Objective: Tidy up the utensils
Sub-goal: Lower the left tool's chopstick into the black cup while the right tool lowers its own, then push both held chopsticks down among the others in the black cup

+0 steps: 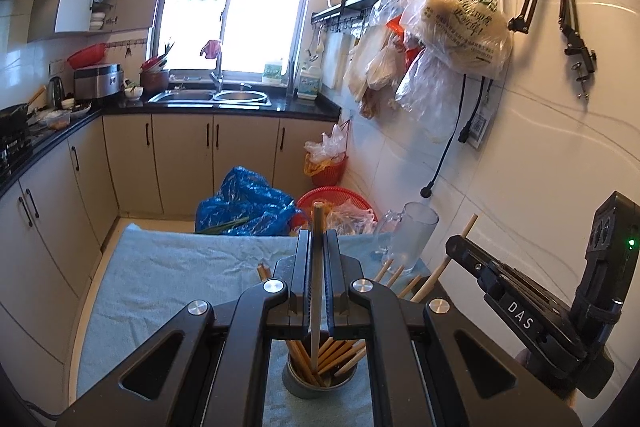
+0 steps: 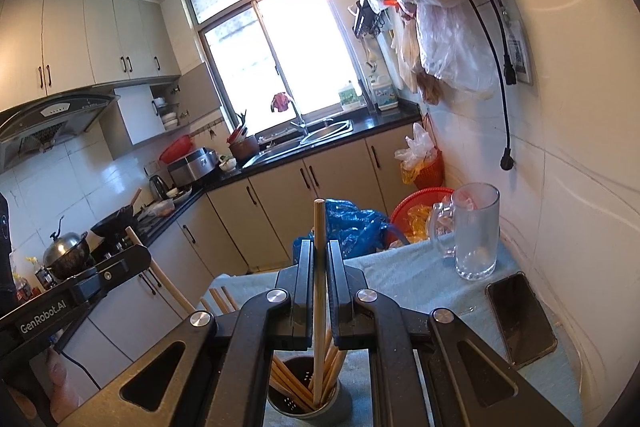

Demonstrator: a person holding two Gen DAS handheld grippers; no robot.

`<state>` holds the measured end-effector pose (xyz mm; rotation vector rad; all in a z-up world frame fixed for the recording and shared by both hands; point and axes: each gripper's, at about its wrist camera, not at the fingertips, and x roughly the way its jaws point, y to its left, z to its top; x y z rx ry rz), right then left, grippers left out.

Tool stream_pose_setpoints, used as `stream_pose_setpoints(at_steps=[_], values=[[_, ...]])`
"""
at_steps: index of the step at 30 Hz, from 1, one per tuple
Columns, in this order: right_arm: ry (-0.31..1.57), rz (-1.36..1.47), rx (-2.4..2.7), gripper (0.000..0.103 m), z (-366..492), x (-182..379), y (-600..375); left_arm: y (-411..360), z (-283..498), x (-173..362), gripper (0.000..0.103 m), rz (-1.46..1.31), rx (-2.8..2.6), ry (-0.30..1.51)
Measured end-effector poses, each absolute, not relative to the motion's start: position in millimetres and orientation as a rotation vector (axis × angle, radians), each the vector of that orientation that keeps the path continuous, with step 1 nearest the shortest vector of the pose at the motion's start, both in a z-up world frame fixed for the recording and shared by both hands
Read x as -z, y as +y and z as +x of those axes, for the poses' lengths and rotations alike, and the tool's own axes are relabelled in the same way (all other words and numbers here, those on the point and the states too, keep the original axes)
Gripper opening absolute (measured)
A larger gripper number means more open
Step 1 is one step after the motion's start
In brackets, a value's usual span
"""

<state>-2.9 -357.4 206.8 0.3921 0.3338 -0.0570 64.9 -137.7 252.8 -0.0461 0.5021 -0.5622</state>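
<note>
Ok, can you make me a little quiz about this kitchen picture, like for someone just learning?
1. True or false: each pair of tongs, left and right, is shut on a chopstick.
2. What lies flat on the blue towel beside the glass mug? A) spoon B) phone C) plate
3. Fill in: the chopsticks already sorted stand in a metal ____.

Key: 1 true. 2 B, the phone. 3 cup, under the tongs.

Glass mug (image 2: 476,231) and phone (image 2: 520,319) crowd the table's right side
</note>
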Motion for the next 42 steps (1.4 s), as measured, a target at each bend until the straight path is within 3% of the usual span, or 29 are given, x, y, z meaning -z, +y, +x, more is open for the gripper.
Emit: stream_pose_setpoints(at_steps=[42], values=[[0.441, 0.374, 0.028, 0.007, 18, -155, -349, -139, 80, -194, 0.005, -0.016, 0.511, 0.605]])
